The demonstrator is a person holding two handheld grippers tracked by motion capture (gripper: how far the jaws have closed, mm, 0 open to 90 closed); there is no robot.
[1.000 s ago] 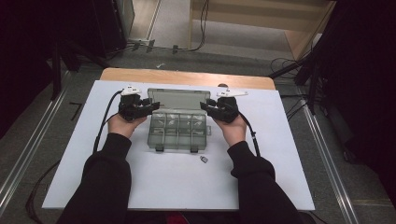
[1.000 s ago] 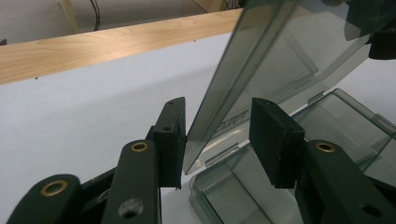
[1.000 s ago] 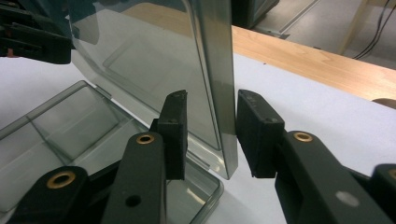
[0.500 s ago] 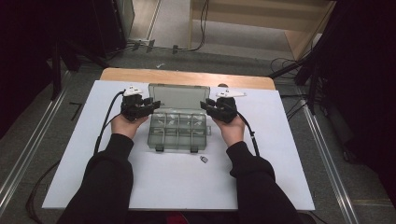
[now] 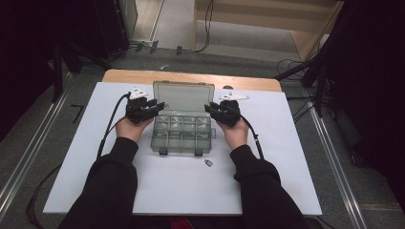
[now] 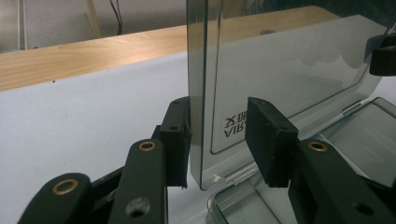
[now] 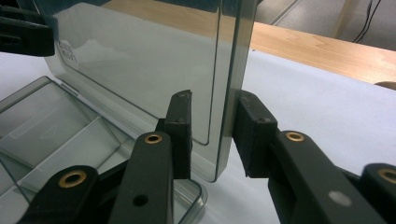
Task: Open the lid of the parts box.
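Clear plastic box at the middle of the white sheet, lid upright at its 12 o'clock edge. Left gripper straddling the lid's 9 o'clock edge, jaws parted, one pad touching, the other just off. Right gripper straddling the 3 o'clock edge, released, gaps either side. Small dark piece at 5 o'clock, near the box.
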